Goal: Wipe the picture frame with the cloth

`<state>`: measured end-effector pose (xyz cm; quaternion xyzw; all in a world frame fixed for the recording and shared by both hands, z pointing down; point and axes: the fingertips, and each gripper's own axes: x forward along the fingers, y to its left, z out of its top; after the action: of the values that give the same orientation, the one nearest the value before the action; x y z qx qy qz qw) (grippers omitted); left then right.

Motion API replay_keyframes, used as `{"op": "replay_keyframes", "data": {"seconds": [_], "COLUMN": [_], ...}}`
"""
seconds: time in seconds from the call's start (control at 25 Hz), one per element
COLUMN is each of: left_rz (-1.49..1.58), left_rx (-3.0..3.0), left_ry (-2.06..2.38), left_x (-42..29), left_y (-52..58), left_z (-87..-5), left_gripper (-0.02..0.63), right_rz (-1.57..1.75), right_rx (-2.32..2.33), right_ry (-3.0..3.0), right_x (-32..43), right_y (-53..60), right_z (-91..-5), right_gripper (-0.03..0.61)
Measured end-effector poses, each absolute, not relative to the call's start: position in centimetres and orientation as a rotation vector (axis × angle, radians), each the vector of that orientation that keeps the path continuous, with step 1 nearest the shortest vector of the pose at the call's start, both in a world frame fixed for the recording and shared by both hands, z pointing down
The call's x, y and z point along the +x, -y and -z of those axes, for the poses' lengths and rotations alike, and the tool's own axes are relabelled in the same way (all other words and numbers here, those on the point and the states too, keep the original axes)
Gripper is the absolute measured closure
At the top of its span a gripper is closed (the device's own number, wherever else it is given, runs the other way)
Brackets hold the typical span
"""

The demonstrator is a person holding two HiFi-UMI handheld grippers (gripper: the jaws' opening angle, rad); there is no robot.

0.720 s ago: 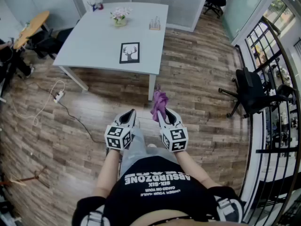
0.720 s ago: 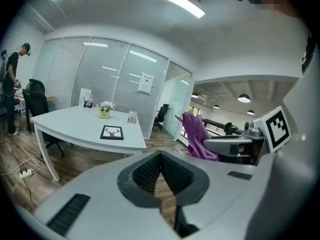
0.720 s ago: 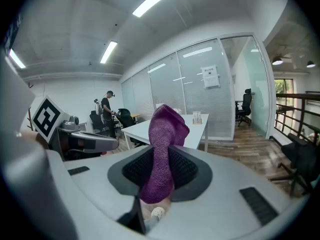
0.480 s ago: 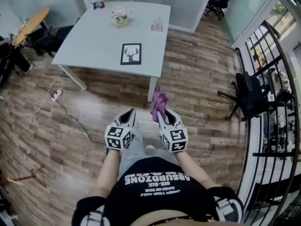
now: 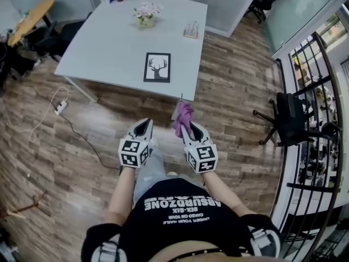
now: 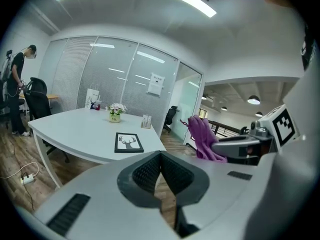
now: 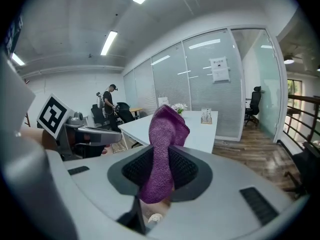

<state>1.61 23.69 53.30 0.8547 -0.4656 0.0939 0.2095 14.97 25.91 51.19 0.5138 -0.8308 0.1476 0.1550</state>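
The frame [image 5: 157,67] lies flat on the table [image 5: 98,48] near its front edge, its long axis running away from the person and the deer's antlers pointing to the far side. The right gripper [image 5: 189,127] is clamped on the purple cloth [image 5: 184,116], which sticks out lengthwise past the jaws toward the table. The left gripper [image 5: 145,122] is closed with nothing in it, both grippers well short of the frame.

A pale surface [image 5: 103,48] fills the upper centre of the head view. On it lie a deer picture frame [image 5: 157,67] near its lower edge, and a flower pot [image 5: 145,14] and a small rack [image 5: 191,30] toward the top.
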Motion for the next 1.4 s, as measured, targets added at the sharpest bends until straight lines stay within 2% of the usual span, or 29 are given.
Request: {"op": "replay_keyframes", "data": {"seconds": [0.56,1.4], "left_rz": [-0.29,-0.495], "left_rx": [2.438,2.308], "left_ry": [1.265,1.161], "left_x": [-3.3,-3.6], "left_y": [-7.8,5.5], "left_z": [-52.7,-61.2], "left_gripper": [0.598,0.598], "right_rz": [-0.313,-0.365], "right_rx": [1.531,1.35], "right_ry": [2.332,2.274], "right_x": [11.5,7.9], "right_y": [-9.3,8.3], "right_z": [-49.8,-55.4], "right_gripper": [0.472,0.471]}}
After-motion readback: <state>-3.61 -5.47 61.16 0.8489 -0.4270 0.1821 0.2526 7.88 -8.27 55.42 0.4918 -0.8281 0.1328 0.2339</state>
